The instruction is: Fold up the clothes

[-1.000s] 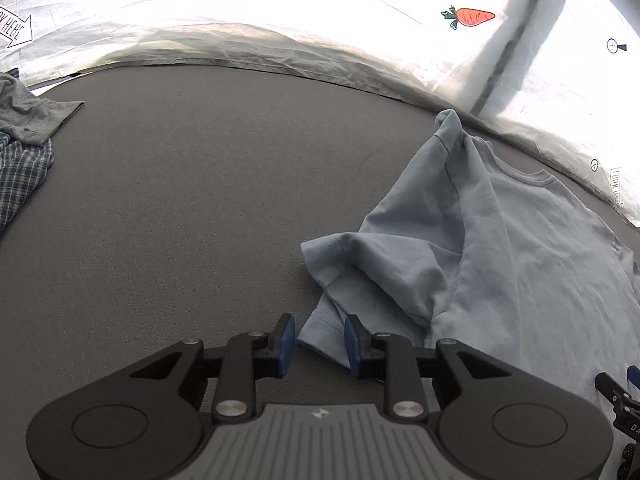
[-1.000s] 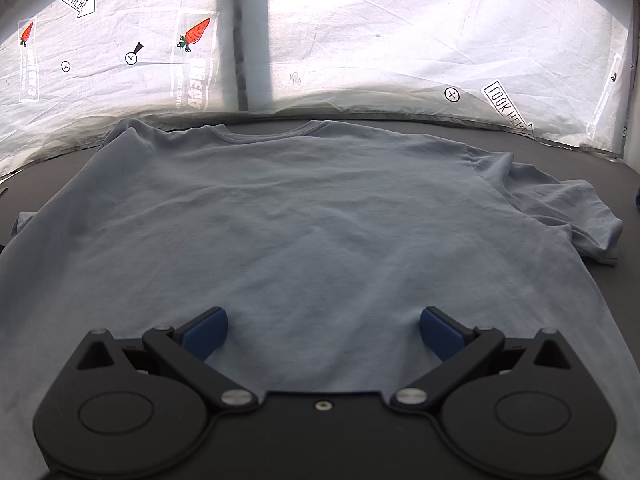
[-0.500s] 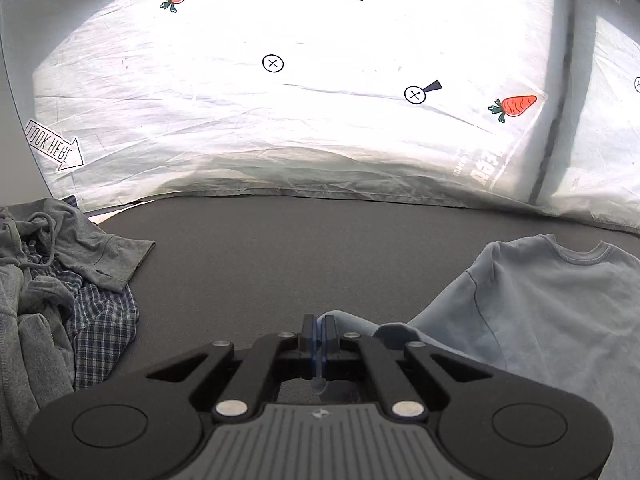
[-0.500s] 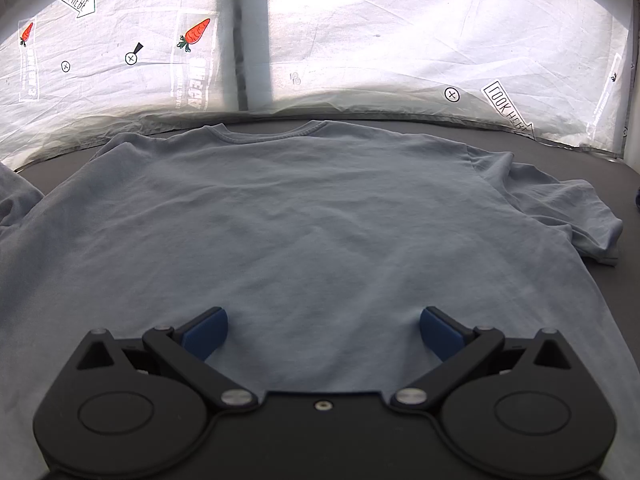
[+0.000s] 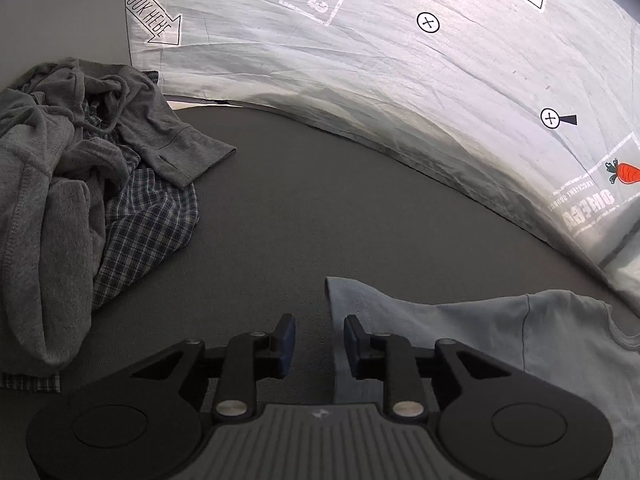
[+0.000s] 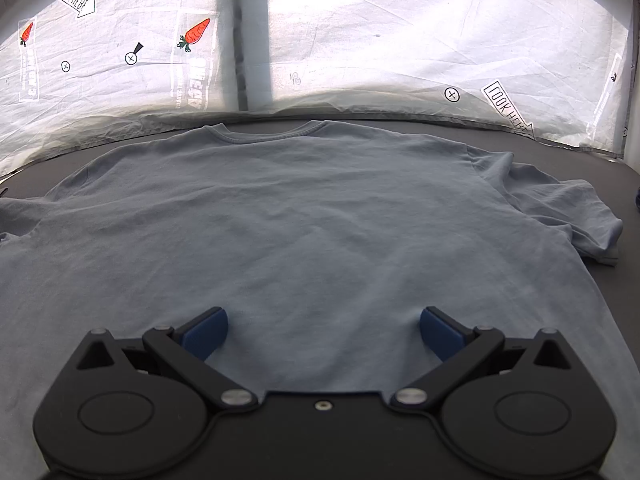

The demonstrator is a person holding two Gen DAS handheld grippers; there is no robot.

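Sleeve [image 5: 352, 300] pulled out flat; left gripper [image 5: 319, 344] opening.

Your left gripper [image 5: 319, 346] is a black linkage on two broad rounded housings, each with a shallow circular disc moulded into its top. Between the housings sits a grey ribbed plate with a small pale logo near its front edge. Silver pivot screws mark the joints of the black arms, and the fingers [image 5: 285, 344] end in dark blue pads. Your right gripper [image 6: 323, 332] has the same black body, round discs and silver screws, but a plain black centre with one small screw, and brighter blue pads [image 6: 204, 334].
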